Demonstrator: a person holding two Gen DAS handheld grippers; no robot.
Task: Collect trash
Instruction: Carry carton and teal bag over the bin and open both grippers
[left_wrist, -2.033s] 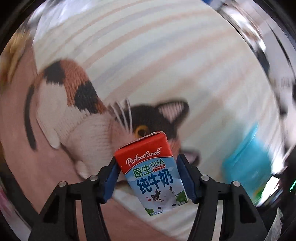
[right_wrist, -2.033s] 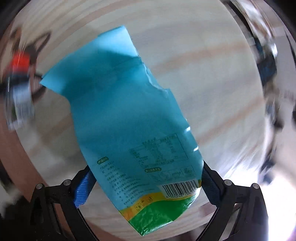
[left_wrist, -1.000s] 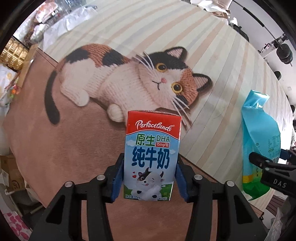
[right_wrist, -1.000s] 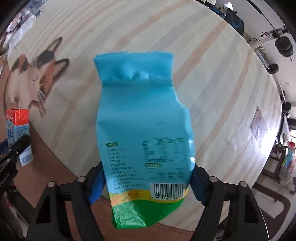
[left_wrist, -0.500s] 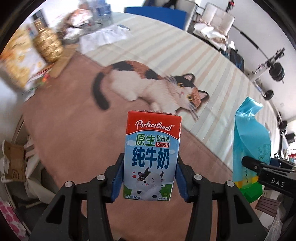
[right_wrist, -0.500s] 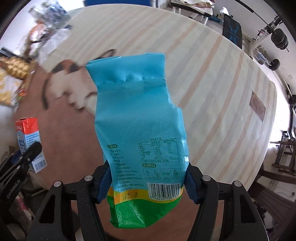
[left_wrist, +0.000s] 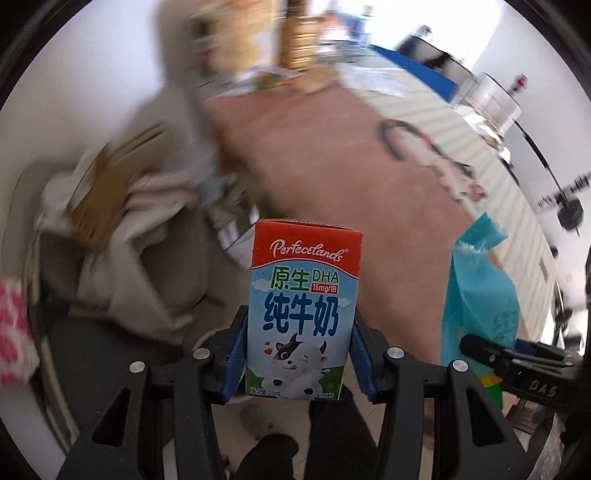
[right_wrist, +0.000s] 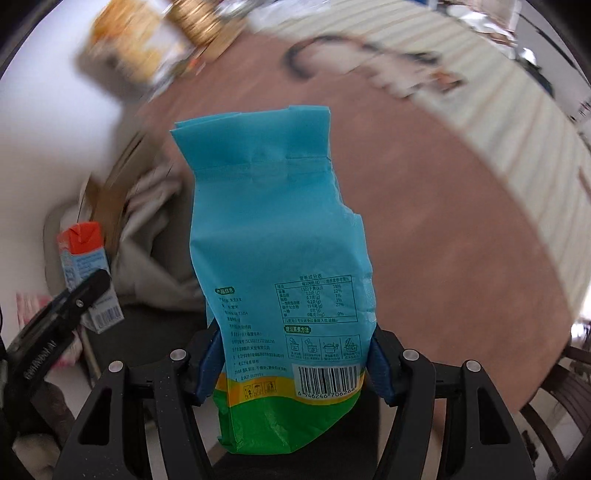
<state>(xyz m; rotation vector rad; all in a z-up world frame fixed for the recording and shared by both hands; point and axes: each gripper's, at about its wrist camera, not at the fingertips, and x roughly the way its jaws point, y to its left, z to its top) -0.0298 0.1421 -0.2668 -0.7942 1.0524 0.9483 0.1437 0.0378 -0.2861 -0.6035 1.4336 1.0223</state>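
the milk carton (left_wrist: 303, 314) is a small upright box with a red-orange top band reading "perfectlands", a pale blue body with chinese lettering, a cartoon cow and a strip of green grass at the foot, marked 125ml. the left gripper (left_wrist: 299, 362) has its 2 blue-padded fingers (left_wrist: 236, 354) pressed against the carton's 2 side walls, low down, so most of the box stands above them. in the right wrist view the same carton (right_wrist: 86, 269) appears at the left edge, showing its folded top and a barcode side.

the snack bag (right_wrist: 277, 266) is a tall turquoise pouch with a flat sealed top flap, a nutrition table, a barcode, a yellow stripe and a green crumpled base. the right gripper (right_wrist: 291, 363) is clamped on its lower part, blue pads on either side edge, with the green base hanging below the fingers. in the left wrist view the bag (left_wrist: 480, 295) stands just right of the carton, apart from it.

both items are held in the air, side by side. behind them lies a brown rug (left_wrist: 351, 177) whose far part is striped, with a cat picture (left_wrist: 436, 162). to the left, past the rug's edge, a blurred heap of pale cloth and brown cardboard (left_wrist: 107, 206) sits against a white wall, and more blurred packages (right_wrist: 147, 55) crowd the rug's far corner.
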